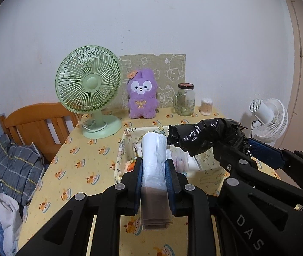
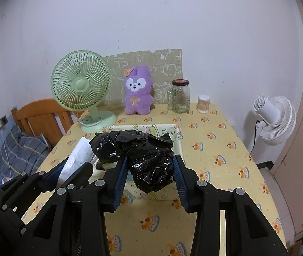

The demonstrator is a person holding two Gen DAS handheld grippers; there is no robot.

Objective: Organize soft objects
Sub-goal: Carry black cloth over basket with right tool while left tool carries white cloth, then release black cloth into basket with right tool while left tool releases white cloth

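My left gripper [image 1: 153, 166] is shut on a roll of white plastic bags [image 1: 153, 155] with a brown end, held above the near edge of a cloth storage box [image 1: 121, 149]. My right gripper [image 2: 151, 164] is shut on a crumpled black plastic bag [image 2: 145, 157], held over the same box [image 2: 178, 134]. The black bag shows in the left wrist view [image 1: 207, 134] to the right of the white roll. The white roll shows at the left in the right wrist view [image 2: 77, 157]. The box holds several flat packets, partly hidden.
A yellow patterned tablecloth [image 2: 215, 149] covers the table. At the back stand a green fan [image 1: 89, 93], a purple plush rabbit [image 1: 143, 93], a glass jar [image 1: 184, 99] and a cotton swab tub [image 1: 206, 106]. A white fan [image 2: 275, 119] stands off the right edge. A wooden bed [image 1: 38, 125] is left.
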